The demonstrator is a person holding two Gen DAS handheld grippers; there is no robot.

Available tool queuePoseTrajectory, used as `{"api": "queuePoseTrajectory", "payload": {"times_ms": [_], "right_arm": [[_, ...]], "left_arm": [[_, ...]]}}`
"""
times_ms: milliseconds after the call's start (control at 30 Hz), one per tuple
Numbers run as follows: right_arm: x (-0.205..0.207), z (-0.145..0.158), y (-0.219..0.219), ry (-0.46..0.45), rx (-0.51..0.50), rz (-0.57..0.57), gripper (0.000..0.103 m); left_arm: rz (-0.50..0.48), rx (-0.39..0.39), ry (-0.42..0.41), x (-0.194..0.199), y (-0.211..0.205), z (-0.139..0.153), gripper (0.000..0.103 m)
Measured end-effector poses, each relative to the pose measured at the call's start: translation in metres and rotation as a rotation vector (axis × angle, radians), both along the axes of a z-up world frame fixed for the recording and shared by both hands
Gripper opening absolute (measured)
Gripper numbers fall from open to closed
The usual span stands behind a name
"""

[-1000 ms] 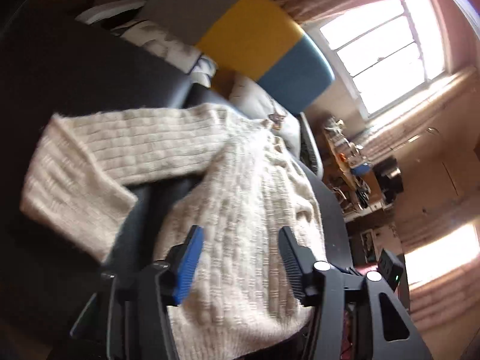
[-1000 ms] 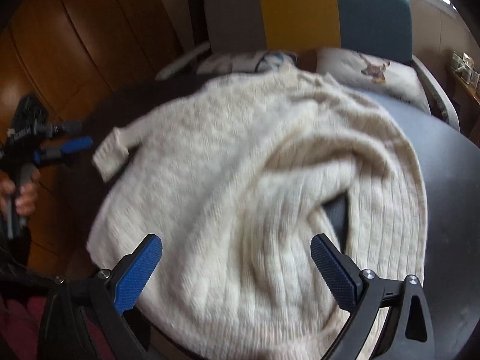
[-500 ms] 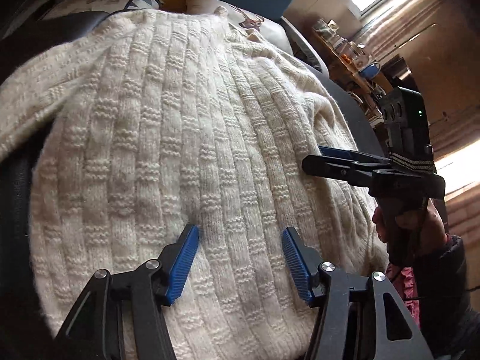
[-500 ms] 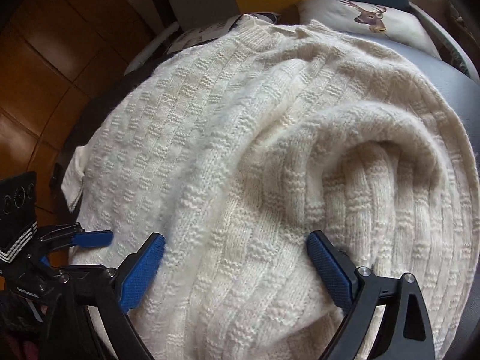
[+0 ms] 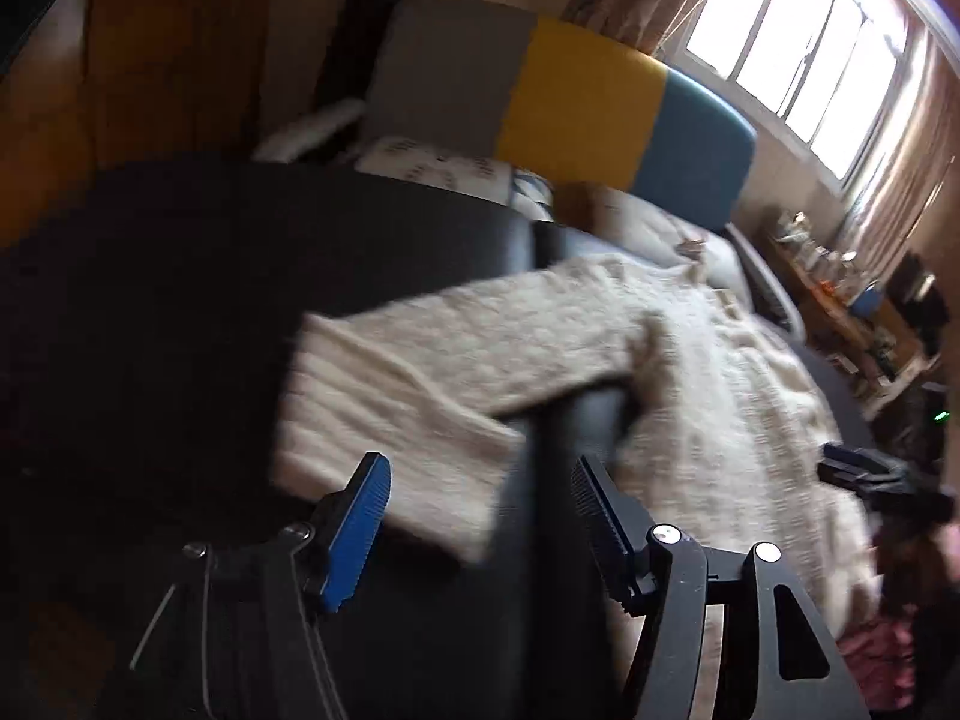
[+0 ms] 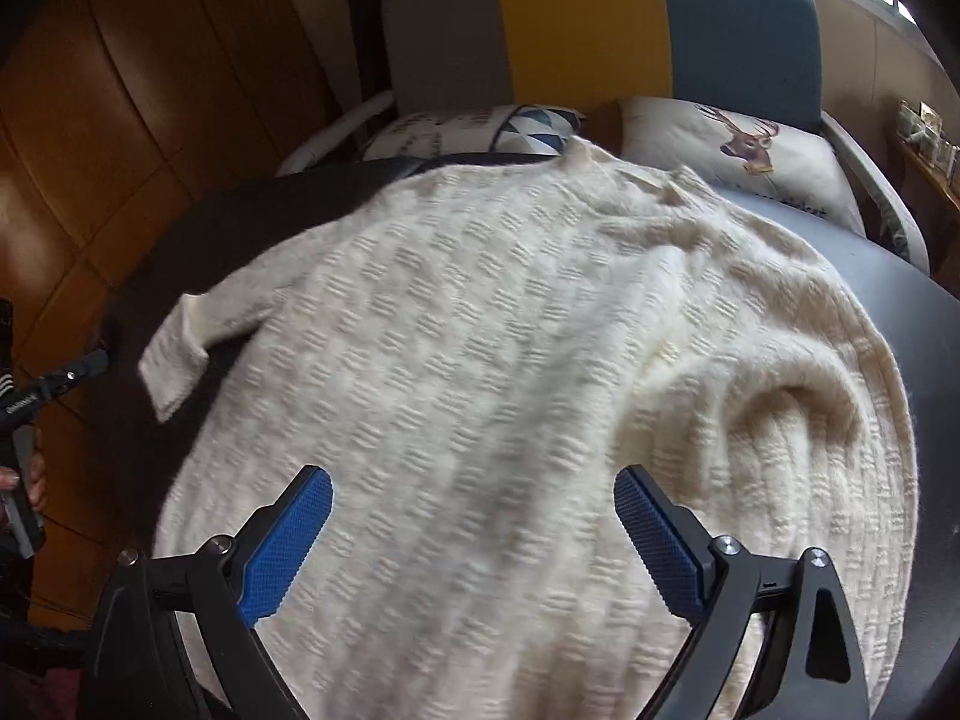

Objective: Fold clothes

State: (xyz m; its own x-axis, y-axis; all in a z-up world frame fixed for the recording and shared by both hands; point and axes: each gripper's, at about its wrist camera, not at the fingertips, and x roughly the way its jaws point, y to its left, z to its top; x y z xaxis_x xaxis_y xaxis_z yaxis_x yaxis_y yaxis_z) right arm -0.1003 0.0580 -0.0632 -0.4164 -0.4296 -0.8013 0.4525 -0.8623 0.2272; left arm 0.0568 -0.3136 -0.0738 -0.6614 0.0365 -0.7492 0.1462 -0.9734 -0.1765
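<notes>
1. The left tongs (image 5: 477, 531) stand apart with nothing between their blue pads, hovering over the cuff end of a sleeve (image 5: 420, 414) and the dark counter (image 5: 180, 300) beside it.
2. The right tongs (image 6: 474, 546) are also spread wide and empty, poised above the lower body of the cream knitted sweater (image 6: 480, 360).
3. The sweater lies spread over the dark counter, its neck toward the far edge and its hem toward the right tongs.
4. In the right wrist view one sleeve sticks out to the left, its cuff (image 6: 174, 360) lying on bare counter, separate from the body of the sweater.
5. On the sweater's right side the knit is bunched into a raised, curving fold (image 6: 798, 414); whether this is the other sleeve tucked over cannot be told.
6. In the left wrist view the right tongs show at the right border, blurred, near the sweater's edge; the left tongs appear at the left border of the right wrist view, with a hand (image 6: 30, 474) on the grip.
7. Behind the counter stands a chair (image 6: 600, 18) with a grey, yellow and teal back.
8. Two cushions rest on its seat: one with a triangle pattern (image 6: 480, 132), one bearing a deer head (image 6: 738, 150).
9. A bright window (image 5: 810, 54) with curtains fills the upper right of the left wrist view, and wooden panelling (image 6: 150, 90) lines the wall to the left.
</notes>
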Motion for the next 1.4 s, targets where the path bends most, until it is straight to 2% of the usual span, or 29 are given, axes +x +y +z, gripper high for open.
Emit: {"api": "queuePoseTrajectory", "payload": {"times_ms": [33,100,167,267,433,500,533,567,600,633,667,733,767,833,867,900,1000,1133,1200,1233,1300,1400], "right_arm": [[0.002,0.000,-0.012,-0.002,-0.004,0.016,0.097],[0.010,-0.002,-0.033,-0.018,-0.005,0.049,0.097],[0.015,-0.008,-0.051,-0.039,0.006,0.072,0.097],[0.017,-0.020,-0.067,-0.079,0.018,0.085,0.097],[0.016,-0.043,-0.077,-0.134,0.062,0.071,0.098],[0.016,-0.050,-0.075,-0.139,0.066,0.056,0.098],[0.017,-0.050,-0.075,-0.131,0.064,0.059,0.099],[0.018,-0.051,-0.075,-0.127,0.067,0.064,0.099],[0.019,-0.052,-0.077,-0.119,0.075,0.072,0.100],[0.021,-0.053,-0.078,-0.110,0.083,0.080,0.102],[0.024,-0.054,-0.080,-0.100,0.094,0.086,0.102],[0.028,-0.057,-0.084,-0.080,0.114,0.098,0.103],[0.029,-0.058,-0.085,-0.073,0.121,0.101,0.103],[0.031,-0.059,-0.085,-0.070,0.119,0.096,0.103],[0.031,-0.059,-0.085,-0.071,0.115,0.092,0.103],[0.030,-0.059,-0.085,-0.071,0.112,0.091,0.103],[0.029,-0.060,-0.085,-0.072,0.108,0.088,0.103],[0.030,-0.062,-0.085,-0.069,0.115,0.088,0.103],[0.030,-0.063,-0.086,-0.068,0.120,0.087,0.103],[0.031,-0.064,-0.086,-0.065,0.121,0.086,0.103],[0.031,-0.065,-0.087,-0.058,0.124,0.085,0.103],[0.029,-0.066,-0.092,-0.054,0.136,0.081,0.103]], "left_arm": [[-0.014,-0.035,-0.009,0.002,-0.007,-0.004,0.067],[-0.065,-0.037,-0.029,0.001,-0.009,-0.013,0.075],[-0.129,-0.039,-0.038,-0.002,-0.002,-0.021,0.076],[-0.187,-0.142,-0.044,-0.013,0.019,-0.033,0.080],[-0.268,-0.324,-0.092,-0.036,0.043,-0.057,0.080],[-0.256,-0.345,-0.135,-0.045,0.040,-0.068,0.079],[-0.243,-0.301,-0.138,-0.047,0.034,-0.070,0.076],[-0.214,-0.235,-0.131,-0.047,0.025,-0.069,0.059],[-0.174,-0.177,-0.128,-0.047,0.013,-0.068,0.035],[-0.134,-0.119,-0.125,-0.047,0.002,-0.066,0.023],[-0.094,-0.017,-0.112,-0.045,-0.014,-0.064,0.013],[0.003,0.265,-0.034,-0.036,-0.058,-0.054,0.013],[0.062,0.379,0.016,-0.030,-0.082,-0.049,0.013],[0.185,0.576,0.113,-0.017,-0.133,-0.042,0.013],[0.247,0.654,0.151,-0.010,-0.158,-0.042,0.013],[0.302,0.697,0.170,-0.006,-0.178,-0.044,0.013],[0.423,0.735,0.156,0.002,-0.221,-0.057,0.013],[0.496,0.727,0.004,0.005,-0.235,-0.087,0.014],[0.522,0.742,-0.050,0.013,-0.234,-0.097,0.018],[0.544,0.754,-0.055,0.021,-0.234,-0.099,0.019],[0.585,0.741,-0.011,0.039,-0.236,-0.091,0.022],[0.539,0.706,0.079,0.050,-0.224,-0.066,0.026]]}}
